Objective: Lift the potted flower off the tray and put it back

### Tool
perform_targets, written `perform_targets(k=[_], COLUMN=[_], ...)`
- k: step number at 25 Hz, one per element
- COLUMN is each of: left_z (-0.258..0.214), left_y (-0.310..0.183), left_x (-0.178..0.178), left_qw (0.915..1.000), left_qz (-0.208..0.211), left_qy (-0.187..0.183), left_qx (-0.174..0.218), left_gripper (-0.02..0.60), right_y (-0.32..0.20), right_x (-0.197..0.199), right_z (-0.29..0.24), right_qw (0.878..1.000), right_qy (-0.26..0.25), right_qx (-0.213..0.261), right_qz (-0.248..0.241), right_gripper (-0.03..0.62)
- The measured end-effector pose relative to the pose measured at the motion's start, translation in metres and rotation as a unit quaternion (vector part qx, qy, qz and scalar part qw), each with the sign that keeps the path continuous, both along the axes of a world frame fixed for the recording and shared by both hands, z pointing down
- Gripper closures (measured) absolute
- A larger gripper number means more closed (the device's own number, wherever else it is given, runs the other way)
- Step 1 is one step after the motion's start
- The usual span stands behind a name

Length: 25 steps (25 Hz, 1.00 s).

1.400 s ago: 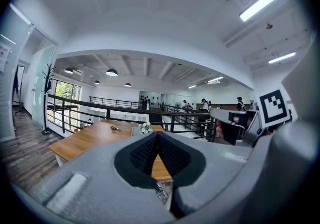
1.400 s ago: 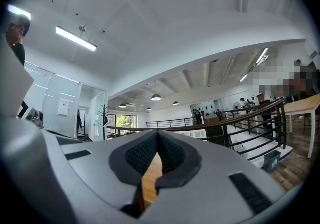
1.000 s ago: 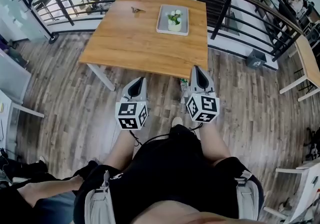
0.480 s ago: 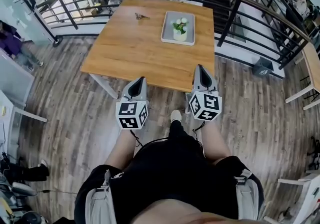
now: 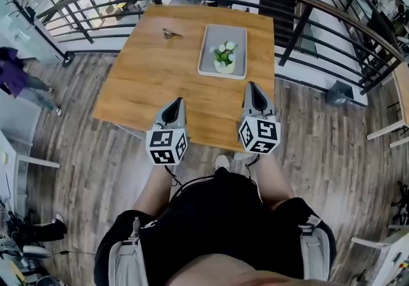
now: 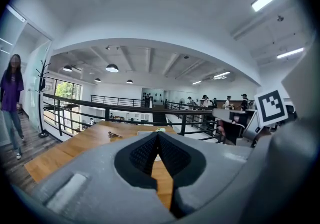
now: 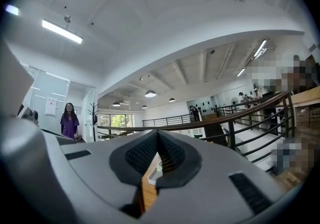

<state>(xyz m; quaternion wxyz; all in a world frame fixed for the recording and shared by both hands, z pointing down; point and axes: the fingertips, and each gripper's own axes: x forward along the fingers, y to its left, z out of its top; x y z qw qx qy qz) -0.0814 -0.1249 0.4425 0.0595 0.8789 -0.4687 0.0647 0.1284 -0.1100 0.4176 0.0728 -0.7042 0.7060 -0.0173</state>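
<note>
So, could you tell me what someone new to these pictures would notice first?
The potted flower standing in a grey tray on the far right part of the wooden table draws the eye first. Next come the left gripper and right gripper with their marker cubes, side by side over the table's near edge, both shut and empty, well short of the tray.

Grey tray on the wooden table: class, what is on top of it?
A potted flower with white blooms stands on the tray; nothing else shows there. It hides the tray floor directly beneath it.
</note>
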Motion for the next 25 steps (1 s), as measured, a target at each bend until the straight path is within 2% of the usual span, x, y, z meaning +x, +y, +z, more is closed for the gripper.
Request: perform_targets(k=[6, 10, 15, 22, 23, 25], left_z=[-0.011, -0.014, -0.004, -0.011, -0.011, -0.010], left_y=[-0.081, -0.115, -0.144, -0.171, -0.173, -0.176], left_x=[0.036, 0.052, 0.059, 0.060, 0.058, 0.053], left_qw=[1.0000, 1.0000, 0.9997, 0.9994, 0.9994, 0.9995], left_qz=[-0.002, -0.004, 0.013, 0.031, 0.030, 0.027], left_qy=[0.004, 0.007, -0.006, -0.011, -0.009, -0.009], left_qx=[0.002, -0.003, -0.019, -0.014, -0.014, -0.016], left_gripper=[0.569, 0.569, 0.569, 0.569, 0.569, 0.569], right_y=[-0.083, -0.124, -0.149, -0.174, -0.177, -0.185], right_x=[0.028, 0.042, 0.045, 0.047, 0.044, 0.032], right_z=[-0.013, -0.017, -0.012, -0.016, -0.017, -0.019], right_qw=[1.000, 1.000, 1.000, 0.999, 0.999, 0.999], right_qy=[0.003, 0.003, 0.006, 0.021, 0.025, 0.028], right_qx=[0.003, 0.001, -0.007, 0.006, 0.013, 0.024], right_qz=[-0.011, -0.015, -0.005, 0.030, 0.027, 0.008], right_gripper=[0.597, 0.597, 0.597, 0.597, 0.578, 0.407])
